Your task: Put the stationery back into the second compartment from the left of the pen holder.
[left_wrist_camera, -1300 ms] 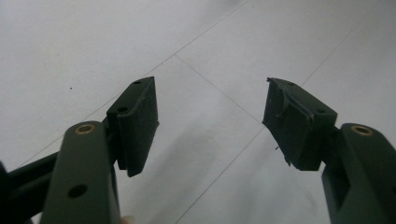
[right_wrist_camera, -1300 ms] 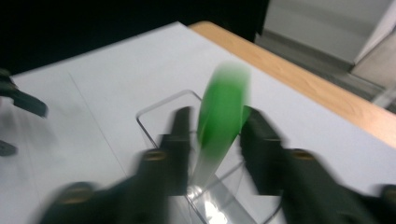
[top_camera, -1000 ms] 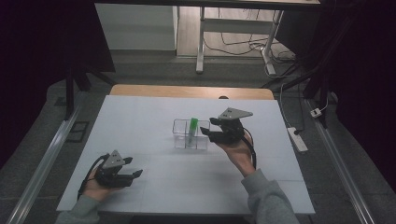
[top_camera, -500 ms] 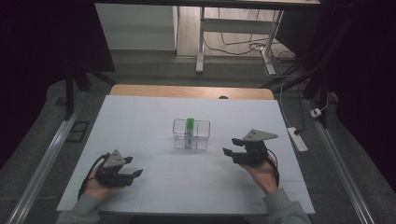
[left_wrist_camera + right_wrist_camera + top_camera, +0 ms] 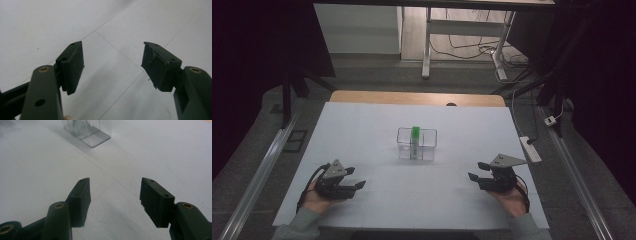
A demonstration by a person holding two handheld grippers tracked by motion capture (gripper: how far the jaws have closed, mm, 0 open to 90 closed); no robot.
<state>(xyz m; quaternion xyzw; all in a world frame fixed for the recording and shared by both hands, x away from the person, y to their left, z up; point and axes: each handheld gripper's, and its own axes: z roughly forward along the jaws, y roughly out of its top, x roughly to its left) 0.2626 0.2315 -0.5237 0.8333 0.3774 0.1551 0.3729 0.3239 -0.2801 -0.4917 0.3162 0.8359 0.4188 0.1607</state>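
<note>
Both grippers rest low on the white table (image 5: 362,130), left gripper (image 5: 354,187) and right gripper (image 5: 476,171), jaws wide apart and empty. Between them, farther back, stands a clear box (image 5: 416,143) with a green-topped tube (image 5: 415,134) upright inside.

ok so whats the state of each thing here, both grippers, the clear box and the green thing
left gripper: open, nothing between its jaws, held low over the table's near left
right gripper: open, nothing between its jaws, at the near right, apart from the box
clear box: upright at mid-table, open-topped
green-capped item: standing upright inside the box
table: white top, flat
</note>
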